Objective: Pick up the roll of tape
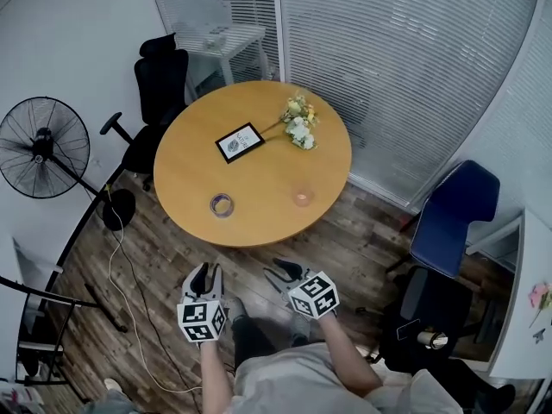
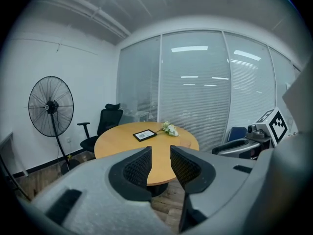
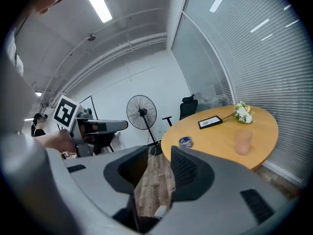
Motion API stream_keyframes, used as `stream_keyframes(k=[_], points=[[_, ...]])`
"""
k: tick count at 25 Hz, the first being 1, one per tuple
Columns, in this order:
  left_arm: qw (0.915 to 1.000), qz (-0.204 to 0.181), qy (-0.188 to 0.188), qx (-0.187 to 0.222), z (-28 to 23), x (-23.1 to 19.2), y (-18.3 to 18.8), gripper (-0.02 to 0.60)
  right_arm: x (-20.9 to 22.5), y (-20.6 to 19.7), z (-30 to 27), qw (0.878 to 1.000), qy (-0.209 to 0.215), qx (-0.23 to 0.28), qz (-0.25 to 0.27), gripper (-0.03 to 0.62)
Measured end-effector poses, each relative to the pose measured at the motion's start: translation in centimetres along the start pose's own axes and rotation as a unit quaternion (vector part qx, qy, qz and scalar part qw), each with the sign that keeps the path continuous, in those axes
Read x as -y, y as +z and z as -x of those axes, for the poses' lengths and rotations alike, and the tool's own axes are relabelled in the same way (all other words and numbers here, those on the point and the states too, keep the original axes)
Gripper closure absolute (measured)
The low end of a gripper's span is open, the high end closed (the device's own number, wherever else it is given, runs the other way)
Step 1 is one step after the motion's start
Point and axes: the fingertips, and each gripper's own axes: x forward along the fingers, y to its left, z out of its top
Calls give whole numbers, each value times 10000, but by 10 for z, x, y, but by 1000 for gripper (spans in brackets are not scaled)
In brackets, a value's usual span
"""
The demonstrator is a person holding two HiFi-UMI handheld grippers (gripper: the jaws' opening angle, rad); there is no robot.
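Fan (image 1: 43, 147): standing on the floor, far left, well apart from the surface.
Black chair (image 1: 159, 84): at the surface's far left edge.
Left tongs (image 1: 205, 280): spread, nothing between them; held over the floor, short of the surface's near edge.
Tape (image 1: 222, 204): a roll lying flat on the round wooden surface (image 1: 259, 179), near its near left edge, untouched by either tongs.
Frame (image 1: 240, 142): flat, left of centre toward the far edge.
Right tongs (image 1: 283, 271): spread, empty; over the floor beside the left pair.
Flowers (image 1: 299, 121): small bunch lying near the far edge, just right of the frame.
Cup (image 1: 302, 196): pinkish, upright, near the near edge, right of the tape.
Blue chair (image 1: 455, 214): right of the surface.
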Motion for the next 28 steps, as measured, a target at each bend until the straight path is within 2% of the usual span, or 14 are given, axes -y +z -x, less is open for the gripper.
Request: stream_keyframes(k=[6, 12, 16, 23, 28], points=[[9991, -105, -409, 82, -49, -15, 16, 467, 34, 16, -29, 9993, -365, 32, -55, 464], [9955, -208, -907, 170, -115, -49, 52, 468, 63, 49, -78, 9965, -769, 184, -261, 464], [9928, -144, -1172, 197, -160, -72, 70, 468, 81, 59, -112, 9942, -999, 102, -384, 464], [9862, -195, -1645, 43, -223, -104, 83, 468, 107, 71, -170, 9893, -1331, 35, -599, 464], [9817, -399, -1860, -107, -254, -128, 80, 468, 118, 70, -206, 9855, -1510, 57, -766, 464]])
